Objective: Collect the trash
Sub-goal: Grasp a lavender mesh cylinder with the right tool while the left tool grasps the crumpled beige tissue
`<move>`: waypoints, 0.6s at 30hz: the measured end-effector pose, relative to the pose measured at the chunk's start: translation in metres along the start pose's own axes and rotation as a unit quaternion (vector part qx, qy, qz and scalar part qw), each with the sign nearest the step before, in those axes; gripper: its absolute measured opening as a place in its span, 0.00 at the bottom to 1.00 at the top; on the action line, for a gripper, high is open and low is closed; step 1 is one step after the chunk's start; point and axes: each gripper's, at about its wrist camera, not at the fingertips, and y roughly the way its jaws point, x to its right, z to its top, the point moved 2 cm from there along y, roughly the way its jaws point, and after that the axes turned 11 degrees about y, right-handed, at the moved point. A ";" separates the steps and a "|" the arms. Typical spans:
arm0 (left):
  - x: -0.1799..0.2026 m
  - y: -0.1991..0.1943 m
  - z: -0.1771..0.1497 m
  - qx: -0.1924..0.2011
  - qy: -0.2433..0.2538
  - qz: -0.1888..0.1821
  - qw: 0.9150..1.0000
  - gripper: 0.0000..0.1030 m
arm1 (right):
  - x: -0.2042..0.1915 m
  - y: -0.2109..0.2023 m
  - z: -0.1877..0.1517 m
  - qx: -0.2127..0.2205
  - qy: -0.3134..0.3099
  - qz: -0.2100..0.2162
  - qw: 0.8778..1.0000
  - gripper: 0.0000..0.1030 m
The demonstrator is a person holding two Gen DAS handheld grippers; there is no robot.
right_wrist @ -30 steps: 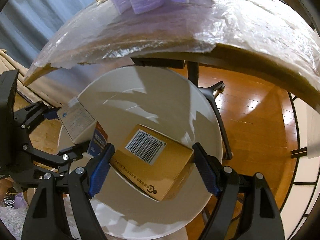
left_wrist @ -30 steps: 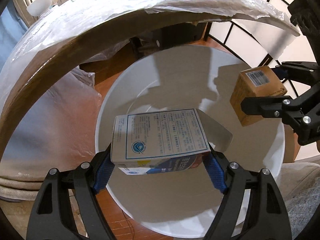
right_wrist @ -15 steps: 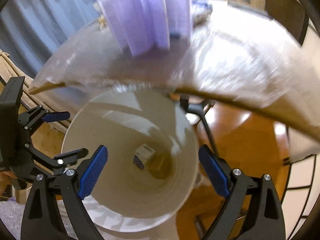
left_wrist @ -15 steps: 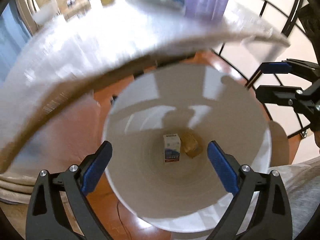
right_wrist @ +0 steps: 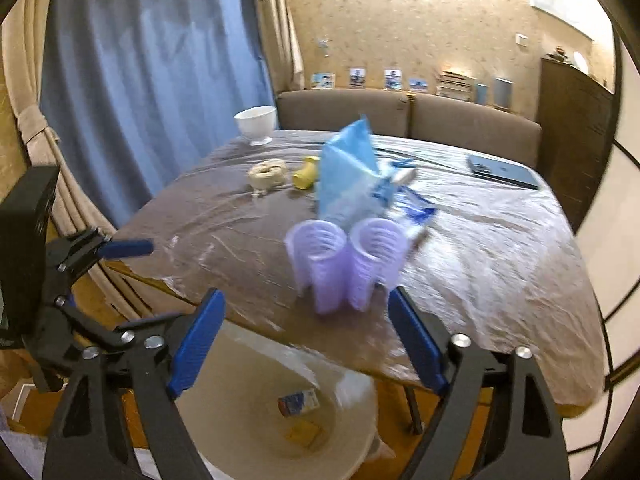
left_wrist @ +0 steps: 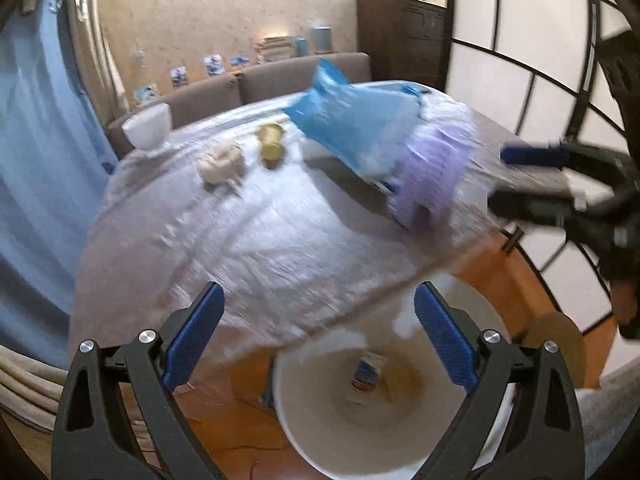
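Observation:
The white trash bin (left_wrist: 472, 320) stands on the floor under the table edge; it also shows in the right wrist view (right_wrist: 360, 436). A white-and-blue box (left_wrist: 368, 372) (right_wrist: 298, 402) and a brown box (left_wrist: 404, 376) (right_wrist: 306, 432) lie at its bottom. My left gripper (left_wrist: 316, 332) is open and empty above the bin. My right gripper (right_wrist: 306, 344) is open and empty, just in front of a purple ribbed plastic tray (right_wrist: 346, 264) (left_wrist: 434, 176) on the table. A blue plastic bag (right_wrist: 350, 172) (left_wrist: 352, 120) lies behind the tray.
The table (right_wrist: 500, 248) is covered in clear plastic film. On it are a white bowl (right_wrist: 256, 122), a beige crumpled wad (right_wrist: 267, 172), a yellow piece (right_wrist: 305, 176) and a phone (right_wrist: 502, 172). A sofa, blue curtain and dark cabinet stand behind.
Both grippers let go of their boxes, which dropped into the bin. Both grippers then lifted from over the bin to look across the tabletop.

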 end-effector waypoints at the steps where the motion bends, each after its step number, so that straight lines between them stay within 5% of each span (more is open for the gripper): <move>1: -0.007 0.003 0.004 0.001 -0.001 0.013 1.000 0.94 | -0.004 0.007 0.000 -0.004 0.000 0.006 1.000 0.64; 18: -0.048 0.028 0.026 0.008 -0.020 0.053 0.998 0.94 | 0.023 0.092 0.033 -0.018 0.065 -0.068 0.995 0.59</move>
